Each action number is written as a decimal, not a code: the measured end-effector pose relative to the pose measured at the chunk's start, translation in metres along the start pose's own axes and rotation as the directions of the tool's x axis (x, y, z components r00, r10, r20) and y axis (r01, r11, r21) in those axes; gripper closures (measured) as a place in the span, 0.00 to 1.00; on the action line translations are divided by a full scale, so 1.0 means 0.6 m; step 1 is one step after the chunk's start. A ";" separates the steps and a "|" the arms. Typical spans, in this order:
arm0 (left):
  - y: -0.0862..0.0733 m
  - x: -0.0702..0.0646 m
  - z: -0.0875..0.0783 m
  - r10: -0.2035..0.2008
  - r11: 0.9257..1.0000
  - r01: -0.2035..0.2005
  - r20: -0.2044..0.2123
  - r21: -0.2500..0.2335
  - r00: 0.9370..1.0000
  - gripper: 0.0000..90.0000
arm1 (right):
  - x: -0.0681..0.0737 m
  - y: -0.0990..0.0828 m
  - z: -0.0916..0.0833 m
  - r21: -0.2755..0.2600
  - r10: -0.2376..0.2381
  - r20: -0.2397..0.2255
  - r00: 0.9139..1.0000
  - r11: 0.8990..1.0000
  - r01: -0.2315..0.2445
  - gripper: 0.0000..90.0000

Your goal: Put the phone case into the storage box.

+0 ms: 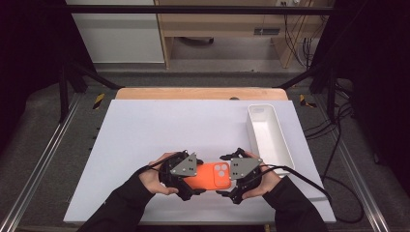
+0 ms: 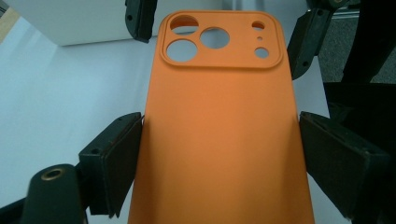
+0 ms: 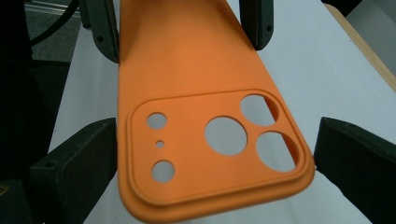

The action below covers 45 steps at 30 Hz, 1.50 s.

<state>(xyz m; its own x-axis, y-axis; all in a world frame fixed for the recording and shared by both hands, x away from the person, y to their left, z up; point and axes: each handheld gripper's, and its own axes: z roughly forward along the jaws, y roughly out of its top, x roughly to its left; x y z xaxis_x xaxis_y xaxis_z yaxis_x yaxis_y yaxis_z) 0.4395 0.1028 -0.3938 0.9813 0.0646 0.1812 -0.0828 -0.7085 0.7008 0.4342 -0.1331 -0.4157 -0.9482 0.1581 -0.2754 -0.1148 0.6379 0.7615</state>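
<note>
An orange phone case (image 1: pixel 209 176) with round camera cutouts is held between the two grippers near the table's front edge. My left gripper (image 1: pixel 186 174) is shut on it: in the left gripper view both jaws press the long sides of the case (image 2: pixel 219 135) at its plain end. My right gripper (image 1: pixel 238 178) stands open around the camera-cutout end. In the right gripper view its jaws flank the case (image 3: pixel 187 93) closely, spread a little wider than it. The left gripper's fingers (image 3: pixel 100 28) show farther off.
A long white tray (image 1: pixel 270 137) stands at the right of the white table top (image 1: pixel 169 125). Its wall shows in the left gripper view (image 2: pixel 70 18). A black cable (image 1: pixel 309 181) trails right from the right gripper. Bare room lies at the middle and left.
</note>
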 end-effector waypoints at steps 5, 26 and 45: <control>0.001 0.000 0.002 0.002 1.000 -0.002 0.004 -0.002 1.000 0.17 | -0.003 -0.002 0.005 -0.004 0.006 -0.017 1.000 1.000 -0.006 0.03; 0.000 -0.004 0.004 0.025 1.000 -0.025 0.027 -0.007 0.999 0.17 | -0.004 -0.003 0.006 -0.031 -0.008 -0.114 0.993 1.000 0.005 0.15; -0.011 -0.006 0.001 0.022 0.999 -0.020 0.048 -0.030 0.999 0.17 | -0.002 -0.003 0.006 -0.055 -0.017 -0.148 0.989 0.998 0.009 0.17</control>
<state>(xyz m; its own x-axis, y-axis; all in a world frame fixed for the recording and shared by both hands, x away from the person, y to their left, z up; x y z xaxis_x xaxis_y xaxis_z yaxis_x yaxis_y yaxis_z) 0.4367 0.1067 -0.3993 0.9864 0.0156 0.1633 -0.1080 -0.6882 0.7174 0.4365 -0.1318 -0.4188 -0.9795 0.0337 -0.1988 -0.1398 0.5972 0.7898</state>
